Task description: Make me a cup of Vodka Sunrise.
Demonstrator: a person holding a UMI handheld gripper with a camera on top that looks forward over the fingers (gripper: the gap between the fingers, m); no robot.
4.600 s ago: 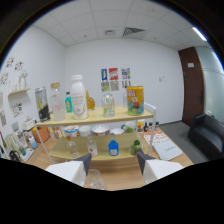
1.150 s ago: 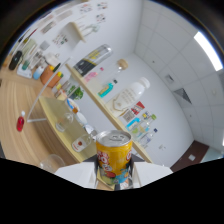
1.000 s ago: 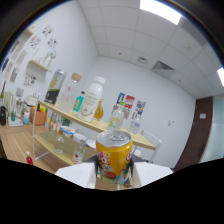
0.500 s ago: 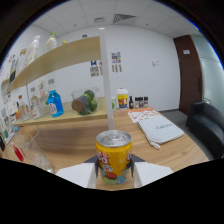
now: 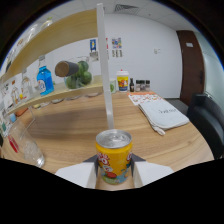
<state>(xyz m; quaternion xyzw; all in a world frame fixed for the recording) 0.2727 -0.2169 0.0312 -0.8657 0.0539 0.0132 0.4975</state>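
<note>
Yellow can [image 5: 114, 156] clamped in the hand-held gripper [image 5: 114, 172].
Both fingers press its sides, holding it upright above the wooden table [image 5: 150, 135]; beyond the can stands a white post [image 5: 104, 70], left of it a clear glass [image 5: 25, 145].

There is a single view, from a wide-angle camera riding on the claw [image 5: 114, 172] and facing forward along its two fingers. It sits low, close over the wooden bench [image 5: 150, 135], with a yellow can [image 5: 114, 156] very near the lens. It faces a white upright post [image 5: 105, 70], a shelf [image 5: 55, 95] and the far wall.
</note>
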